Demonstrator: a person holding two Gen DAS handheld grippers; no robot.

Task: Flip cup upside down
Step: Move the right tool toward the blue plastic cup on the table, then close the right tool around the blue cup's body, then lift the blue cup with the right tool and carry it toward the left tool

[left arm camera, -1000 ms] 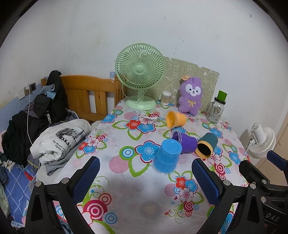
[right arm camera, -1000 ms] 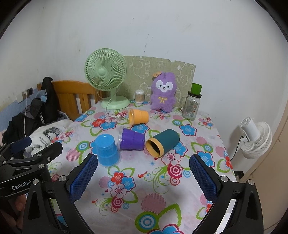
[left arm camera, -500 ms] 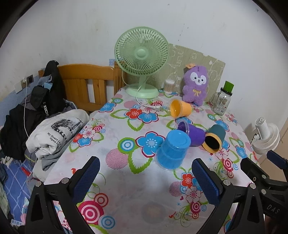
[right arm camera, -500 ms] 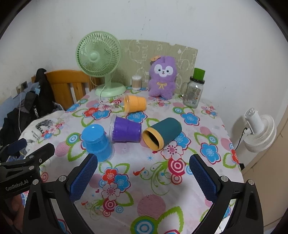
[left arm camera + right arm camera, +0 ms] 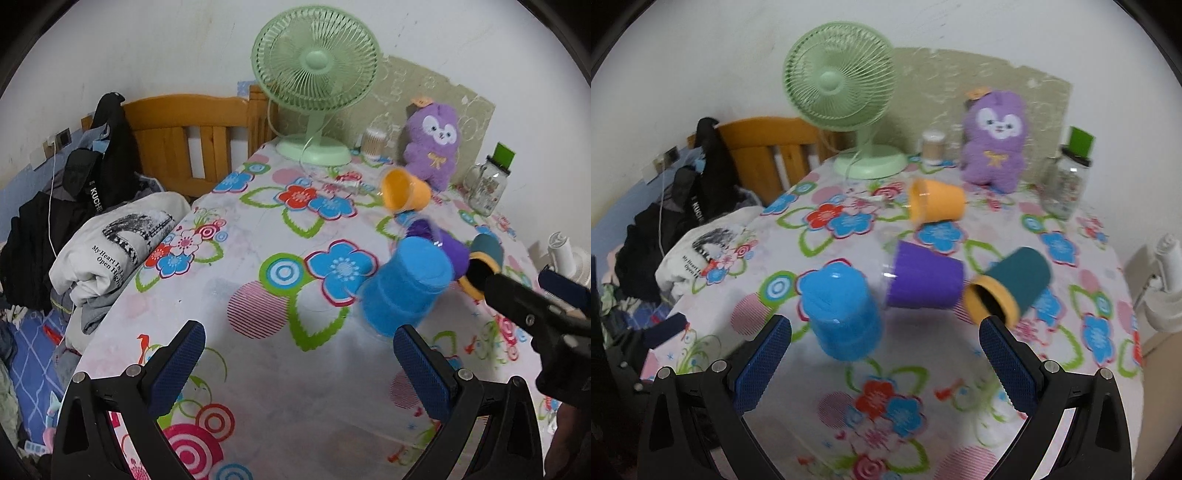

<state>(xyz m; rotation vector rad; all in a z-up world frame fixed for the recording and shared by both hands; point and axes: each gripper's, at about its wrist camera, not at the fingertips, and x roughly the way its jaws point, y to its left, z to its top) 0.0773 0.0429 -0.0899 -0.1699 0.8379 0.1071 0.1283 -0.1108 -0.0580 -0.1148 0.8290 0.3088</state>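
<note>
Currently, task progress: blue cup (image 5: pixel 839 309) already stands mouth-down on the tabletop (image 5: pixel 923 413); three cups lie on their sides, so most flipping is left, as I judge it.
left gripper (image 5: pixel 295 363): jaws wide, nothing held, hovering above bare floral cloth near the front edge.
blue cup position: just ahead of the left gripper's right finger in the left wrist view (image 5: pixel 404 286); ahead of the right gripper's left finger in the right wrist view.
purple cup (image 5: pixel 925 280): on its side, mouth toward the blue cup, touching or nearly touching it; cannot tell which.
orange cup (image 5: pixel 936 204): on its side farther back, mouth facing left.
teal cup (image 5: pixel 1010 286): on its side with a yellow-rimmed mouth facing the front, just beside the purple cup.
right gripper (image 5: pixel 884 360): jaws wide, empty, aimed at the gap between blue and teal cups; purple cup looks like the likely next pick.
left side clutter: folded clothes (image 5: pixel 110 247) on a bed, wooden headboard (image 5: pixel 192 136) behind.
back of tabletop: green fan (image 5: pixel 842 92), small jar (image 5: pixel 932 147), purple plush (image 5: pixel 993 136), glass mug with green lid (image 5: pixel 1067 177).
obstacles: cups crowd each other, so a finger could knock a neighbour; view is blurred.
</note>
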